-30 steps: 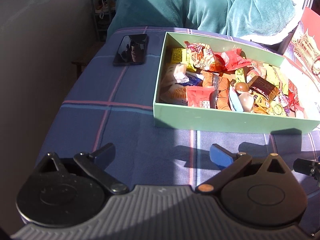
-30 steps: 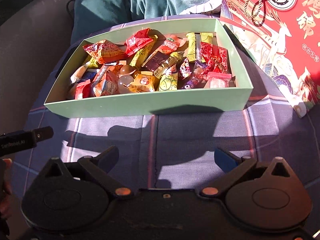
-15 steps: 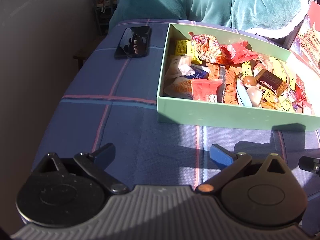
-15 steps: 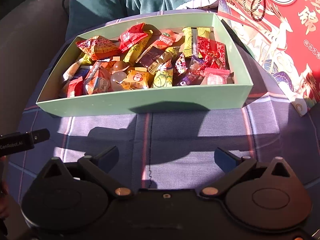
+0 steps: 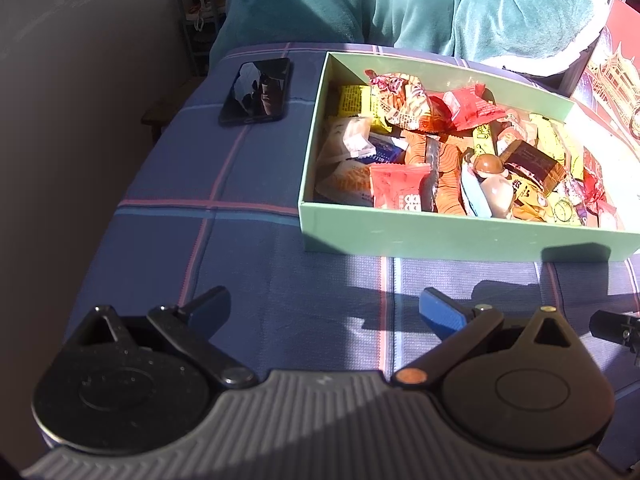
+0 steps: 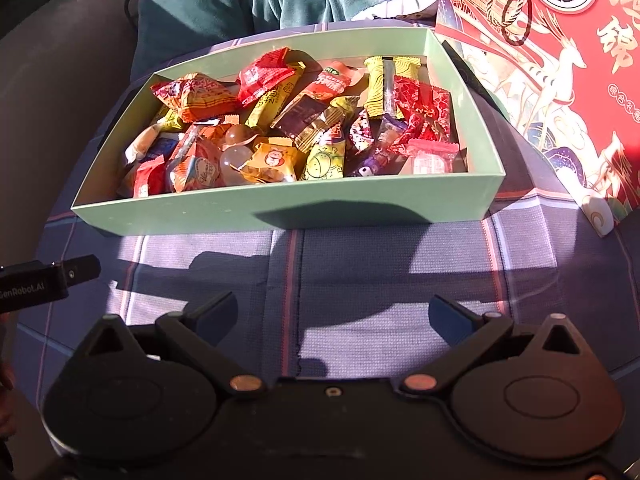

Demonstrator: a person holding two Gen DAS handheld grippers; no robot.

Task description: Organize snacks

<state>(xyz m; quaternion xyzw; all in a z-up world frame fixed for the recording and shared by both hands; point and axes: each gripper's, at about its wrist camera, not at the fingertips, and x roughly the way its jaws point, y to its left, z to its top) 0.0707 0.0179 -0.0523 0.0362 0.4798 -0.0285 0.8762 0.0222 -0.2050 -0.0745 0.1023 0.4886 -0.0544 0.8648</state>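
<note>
Snacks lie heaped in a green box on the checked desk, gathered there probably so nothing strays; a phone rests apart to its left, a red gift box to its right. Both left gripper and right gripper hover short of the box, fingers spread wide, grasping and touching nothing.

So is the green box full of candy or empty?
Full. The green box has no lid on, and wrapped snacks cover nearly its whole floor, piled on each other; only the front right corner shows a little bare floor.
</note>
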